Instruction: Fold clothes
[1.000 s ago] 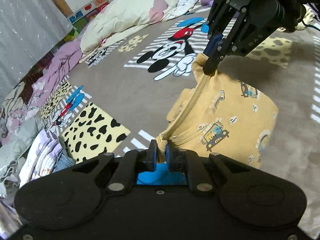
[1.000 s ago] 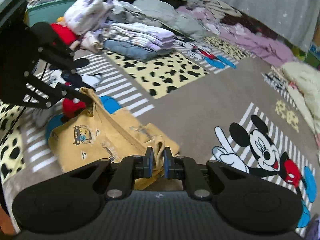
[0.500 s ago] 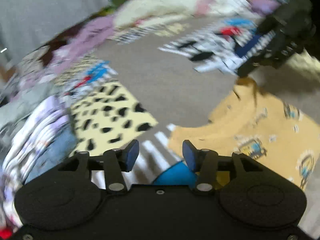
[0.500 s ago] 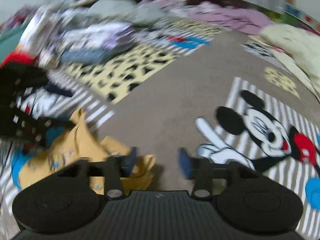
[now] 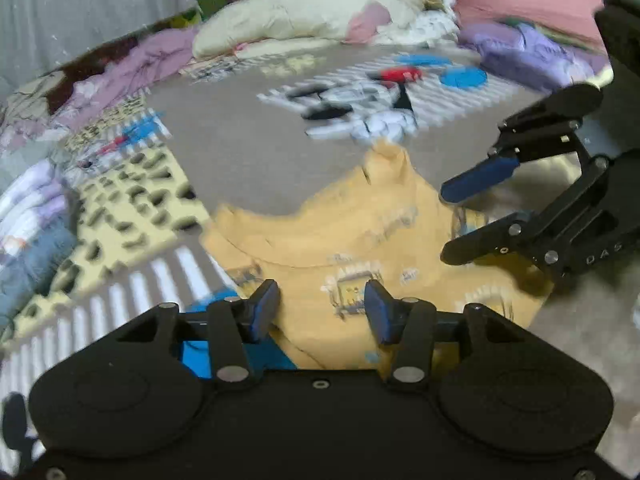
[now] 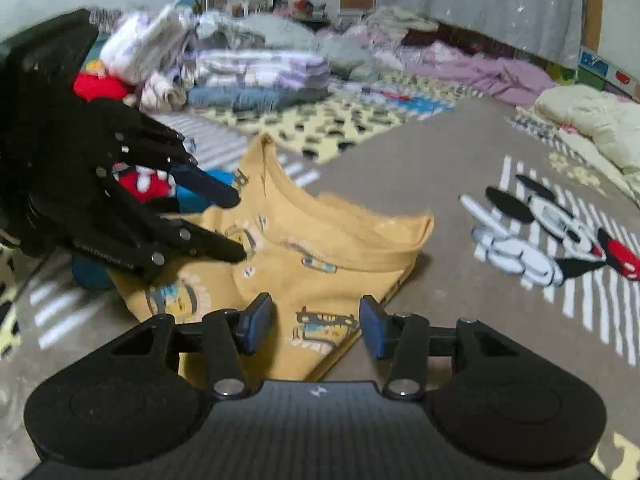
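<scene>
Grey carpet carries the work. Both the left gripper and the right gripper stand with jaws apart and nothing between the pads; the right's have just been closing a little. Under them lies the mustard yellow shirt, printed with small cartoon vehicles, folded and rumpled. Around it: cartoon mouse print, leopard-spot patch, stacked clothes. "DAS" marks the right gripper.

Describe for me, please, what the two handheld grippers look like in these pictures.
Both match: the left gripper and right gripper have matte black bodies with two rounded lobes, black linkage bars joined by silver pins, and blue pads on the fingertips. Pale lettering marks one bar. No hands, sleeves or cables show.
</scene>
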{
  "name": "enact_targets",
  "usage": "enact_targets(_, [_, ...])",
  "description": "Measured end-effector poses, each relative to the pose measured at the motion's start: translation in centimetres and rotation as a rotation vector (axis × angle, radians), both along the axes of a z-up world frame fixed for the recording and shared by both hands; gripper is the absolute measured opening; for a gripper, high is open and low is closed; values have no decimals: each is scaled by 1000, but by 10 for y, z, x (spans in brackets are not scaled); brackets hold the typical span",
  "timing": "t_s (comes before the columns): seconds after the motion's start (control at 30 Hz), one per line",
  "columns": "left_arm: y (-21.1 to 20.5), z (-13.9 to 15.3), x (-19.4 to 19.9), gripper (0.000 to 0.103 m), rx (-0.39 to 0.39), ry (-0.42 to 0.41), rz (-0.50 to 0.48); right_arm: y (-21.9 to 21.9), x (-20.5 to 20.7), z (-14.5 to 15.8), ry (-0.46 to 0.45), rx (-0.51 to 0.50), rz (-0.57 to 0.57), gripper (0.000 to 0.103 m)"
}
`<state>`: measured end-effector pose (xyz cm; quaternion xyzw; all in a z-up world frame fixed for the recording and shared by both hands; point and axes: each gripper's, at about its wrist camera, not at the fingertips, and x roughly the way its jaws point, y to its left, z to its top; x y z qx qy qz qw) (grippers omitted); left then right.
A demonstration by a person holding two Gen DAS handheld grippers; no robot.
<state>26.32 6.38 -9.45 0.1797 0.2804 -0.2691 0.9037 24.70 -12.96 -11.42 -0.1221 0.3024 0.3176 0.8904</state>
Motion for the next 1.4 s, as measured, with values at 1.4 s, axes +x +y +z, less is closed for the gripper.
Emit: enact_targets(1.4, [37, -40, -9, 29, -653, 405, 515, -45, 3, -45, 351, 686, -453, 53])
